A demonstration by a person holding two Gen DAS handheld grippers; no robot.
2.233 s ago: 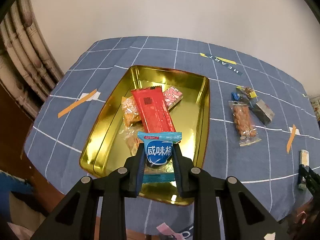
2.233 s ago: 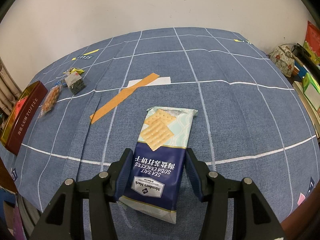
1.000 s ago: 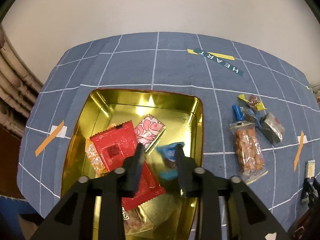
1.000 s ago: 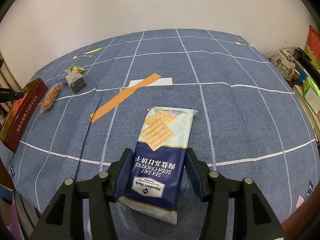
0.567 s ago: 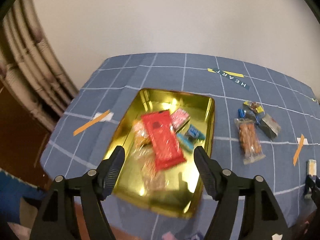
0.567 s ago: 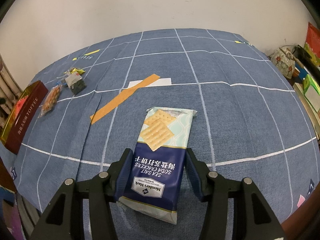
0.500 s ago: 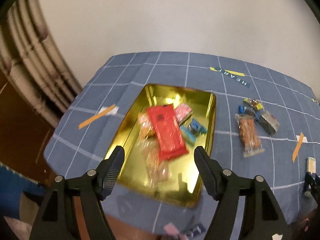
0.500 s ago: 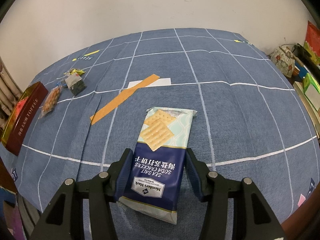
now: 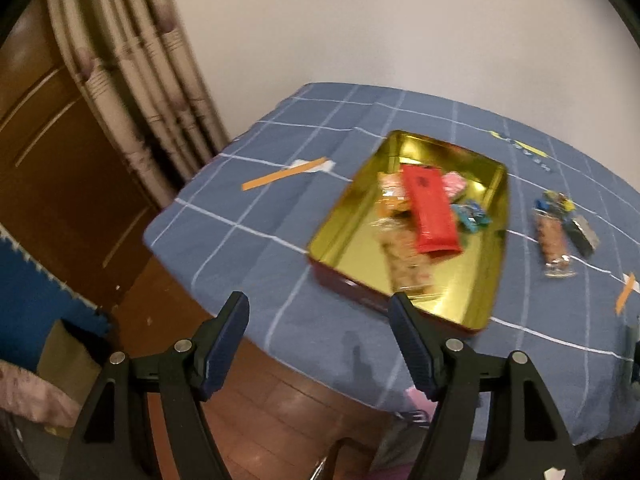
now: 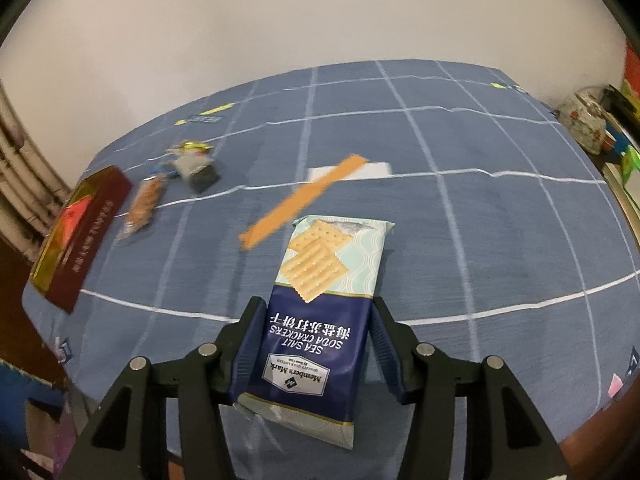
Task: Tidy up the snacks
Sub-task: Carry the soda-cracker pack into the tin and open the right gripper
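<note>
Left claw (image 9: 318, 308) gapes wide and empty at lower centre; right claw (image 10: 316, 316) grips the cracker pack (image 10: 320, 312) over the surface (image 10: 480, 220).

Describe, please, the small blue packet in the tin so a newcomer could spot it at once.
On the blue checked tablecloth sits a gold tin holding several snacks. The blue packet lies inside near the tin's right wall, just right of the long red packet. It is the only blue wrapper in the tin.

Blue packet (image 9: 470, 216) dropped in tin (image 9: 494, 264) (left gripper (image 9: 320, 336) spread, empty)
</note>
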